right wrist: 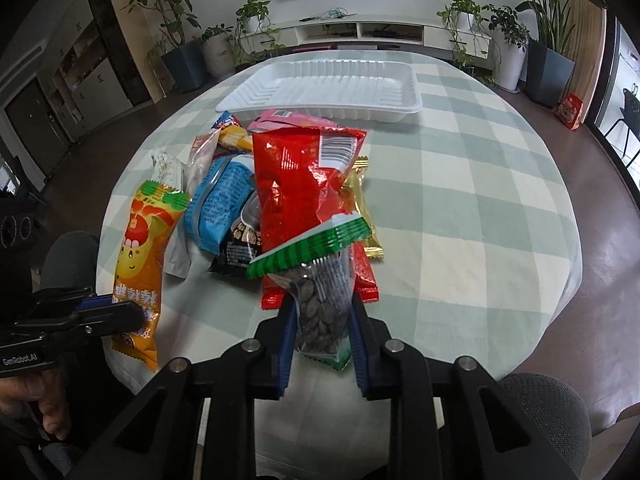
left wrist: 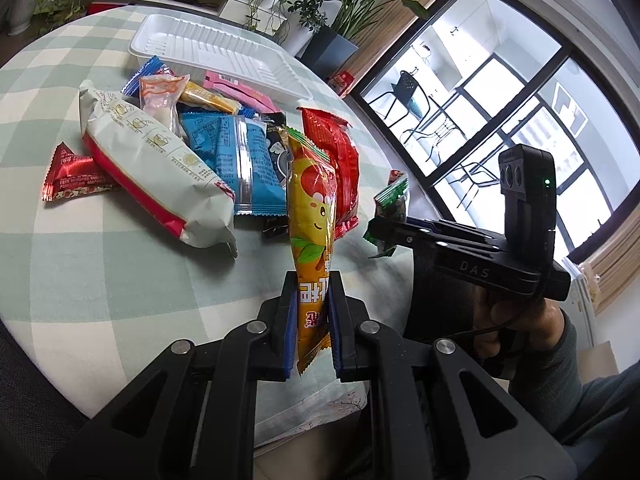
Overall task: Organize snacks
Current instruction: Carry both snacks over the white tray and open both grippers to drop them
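My left gripper is shut on an orange snack packet with a cartoon face and holds it upright above the near table edge; the packet also shows at the left of the right wrist view. My right gripper is shut on a clear green-topped bag of dark seeds, lifted above the table. A pile of snacks lies mid-table: a red packet, a blue packet and a pale green packet. The white tray stands empty behind the pile.
The round table has a green-and-white checked cloth. A small red triangular packet lies left of the pile. Potted plants and a low white cabinet stand beyond the table. A window is to the right.
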